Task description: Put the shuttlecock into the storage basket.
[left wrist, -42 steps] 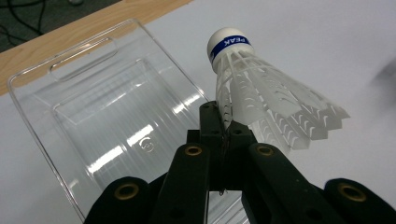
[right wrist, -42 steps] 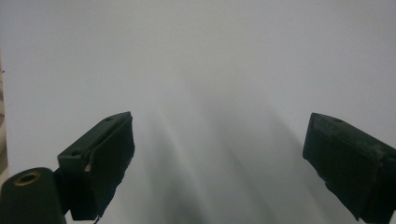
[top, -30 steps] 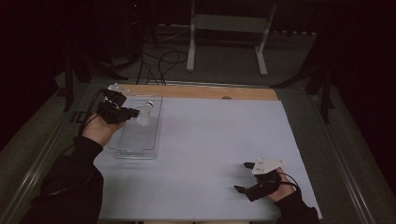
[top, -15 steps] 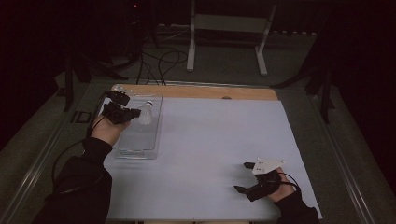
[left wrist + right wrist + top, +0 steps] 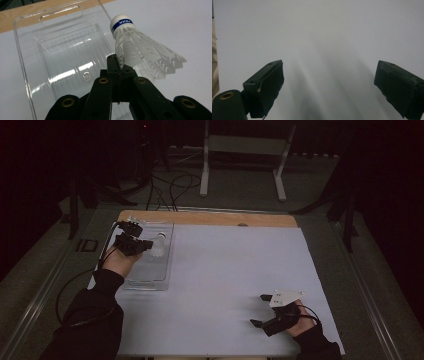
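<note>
Since a second ago the left gripper [image 5: 131,240] has come down over the clear plastic tray [image 5: 165,270], carrying the white shuttlecock [image 5: 159,245] lower with it; the right gripper [image 5: 272,312] has not shifted. The left jaws are pinched tight on a feather of the shuttlecock's skirt [image 5: 140,52], its blue-banded cork end pointing away over the tray's right wall [image 5: 106,12]. The shuttlecock hangs just above the tray's far half. Well to the right of the tray, the right gripper [image 5: 329,85] rests on the white sheet [image 5: 235,270], jaws spread wide with nothing between them.

High view overlooks table [image 5: 225,285], gripper views close, sharing its white surface.
</note>
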